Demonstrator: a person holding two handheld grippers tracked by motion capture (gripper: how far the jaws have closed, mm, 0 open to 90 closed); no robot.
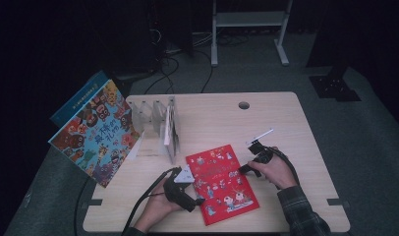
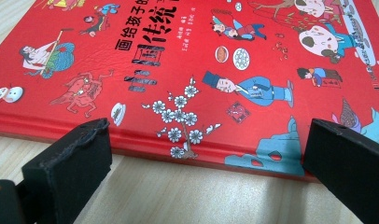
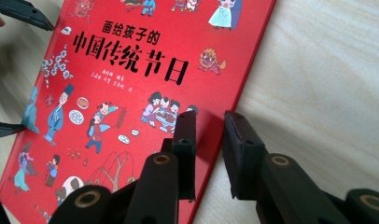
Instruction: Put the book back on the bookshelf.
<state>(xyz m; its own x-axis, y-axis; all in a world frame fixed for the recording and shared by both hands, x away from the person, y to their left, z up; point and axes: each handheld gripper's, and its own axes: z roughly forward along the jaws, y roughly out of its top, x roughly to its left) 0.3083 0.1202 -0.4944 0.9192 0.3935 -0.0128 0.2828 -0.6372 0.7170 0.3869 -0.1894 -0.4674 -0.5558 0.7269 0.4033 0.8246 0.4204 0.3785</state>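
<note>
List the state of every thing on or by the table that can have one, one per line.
Red picture book: closed, flat on the table, cover up.
Left gripper: open, jaws wide apart at the book's edge.
Right gripper: open, jaws narrow, straddling the book's edge with a gap between the pads.
Clear book rack: upright, one thin book standing in it.
Blue picture book: tilted, leaning off the table's left side.

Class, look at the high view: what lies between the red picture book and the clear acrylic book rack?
Only bare wooden table separates the red picture book from the clear acrylic book rack, seen in the high view.
</note>
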